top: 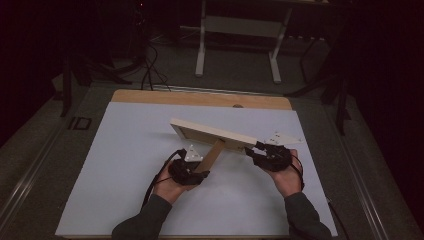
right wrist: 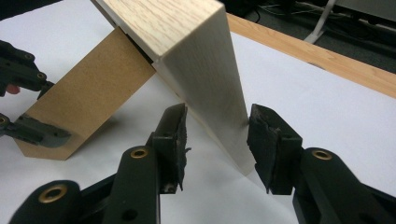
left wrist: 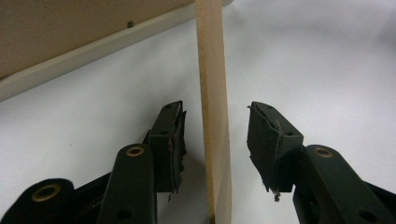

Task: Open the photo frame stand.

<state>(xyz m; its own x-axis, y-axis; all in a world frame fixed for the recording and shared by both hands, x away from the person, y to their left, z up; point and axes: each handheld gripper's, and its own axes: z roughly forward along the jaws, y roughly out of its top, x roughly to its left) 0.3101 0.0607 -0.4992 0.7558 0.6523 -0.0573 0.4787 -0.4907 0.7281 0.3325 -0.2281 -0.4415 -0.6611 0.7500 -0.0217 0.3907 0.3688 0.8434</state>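
A picture frame (top: 212, 134) is stood on the white tabletop (top: 125, 165), propped from behind by its brown stand (top: 212, 156), which slants down toward the person. The frame's long axis is laid across the tabletop, from far left to near right in the high view, and the stand is set roughly crosswise to it. The left tool (top: 192, 172) is placed at the stand's lower end; in the left gripper view the stand (left wrist: 214, 116) is seen edge-on between the two jaws, with a clear gap on each side, so the tool is half open and nothing is gripped. The right tool (top: 260, 150) is placed at the frame's right end; in the right gripper view the frame's pale end face (right wrist: 210, 88) is straddled by the jaws, the right pad (right wrist: 261, 135) seemingly just at the wood and the left pad standing off, so this tool is read as wide and not clamped. The coming move is judged to turn on that straddle: each piece lies straight ahead of its own tool, and the left hand is nearer the stand. The frame's front face is turned away, the hinge of the stand is hard to make out, and whether the right pad actually touches cannot be told.
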